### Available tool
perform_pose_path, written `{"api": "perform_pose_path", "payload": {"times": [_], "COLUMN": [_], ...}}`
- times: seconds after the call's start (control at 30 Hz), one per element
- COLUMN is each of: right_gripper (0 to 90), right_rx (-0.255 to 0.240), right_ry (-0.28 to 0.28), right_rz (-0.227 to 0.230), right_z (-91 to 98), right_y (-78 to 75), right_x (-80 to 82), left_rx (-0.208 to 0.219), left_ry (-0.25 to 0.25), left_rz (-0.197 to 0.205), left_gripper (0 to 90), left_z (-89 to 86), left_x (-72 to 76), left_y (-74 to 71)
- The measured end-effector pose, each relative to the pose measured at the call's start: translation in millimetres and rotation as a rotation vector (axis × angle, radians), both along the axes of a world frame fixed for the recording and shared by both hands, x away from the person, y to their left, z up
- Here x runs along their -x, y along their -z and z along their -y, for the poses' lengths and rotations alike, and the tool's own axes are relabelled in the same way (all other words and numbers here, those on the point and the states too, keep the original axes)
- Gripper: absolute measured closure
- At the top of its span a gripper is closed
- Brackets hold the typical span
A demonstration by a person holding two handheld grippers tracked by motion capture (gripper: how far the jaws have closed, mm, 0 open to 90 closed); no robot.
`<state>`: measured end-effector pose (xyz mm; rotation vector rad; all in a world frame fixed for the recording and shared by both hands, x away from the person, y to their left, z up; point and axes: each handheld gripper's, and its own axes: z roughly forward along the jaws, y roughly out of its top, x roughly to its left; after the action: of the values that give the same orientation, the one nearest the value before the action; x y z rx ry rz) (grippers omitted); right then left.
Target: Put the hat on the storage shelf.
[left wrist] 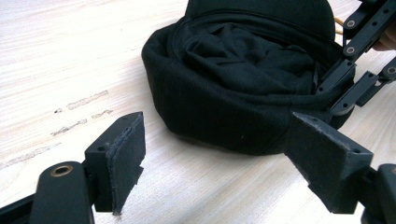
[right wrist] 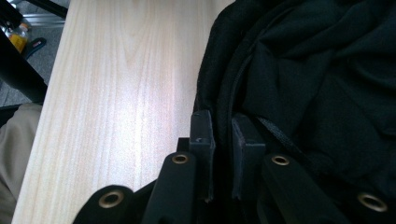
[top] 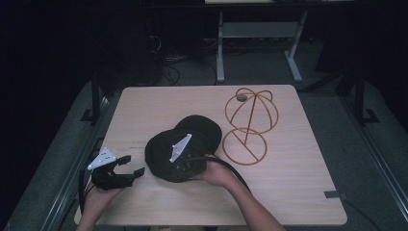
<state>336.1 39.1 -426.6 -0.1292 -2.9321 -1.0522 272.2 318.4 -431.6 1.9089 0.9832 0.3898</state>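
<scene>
A dark room surrounded the pale wooden desk (top: 298,192). The black cap (top: 183,147) lay upturned just left of the wire hat stand (top: 250,126). The right hand-held gripper (right wrist: 223,154) pinched its rim; the left hand-held gripper (top: 131,166) gaped empty beside the cap. Likely next: lifting it onto the stand.
</scene>
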Motion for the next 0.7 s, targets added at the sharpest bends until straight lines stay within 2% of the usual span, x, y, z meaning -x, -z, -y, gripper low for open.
{"api": "perform_pose_path", "payload": {"times": [0.47,0.7], "right_gripper": [80.7,80.6], "right_rx": [-0.053,-0.076], "right_ry": [0.019,0.023], "right_rz": [-0.017,-0.010], "right_z": [6.3,8.8], "right_y": [-12.1,-18.1], "right_x": [-1.6,-3.0], "left_rx": [-0.001,-0.004], "left_ry": [-0.002,-0.002], "left_rz": [-0.001,0.000], "left_gripper": [20.2,20.2], "left_z": [-1.0,-1.3], "left_x": [0.3,0.3], "left_y": [-0.3,-0.3]}}
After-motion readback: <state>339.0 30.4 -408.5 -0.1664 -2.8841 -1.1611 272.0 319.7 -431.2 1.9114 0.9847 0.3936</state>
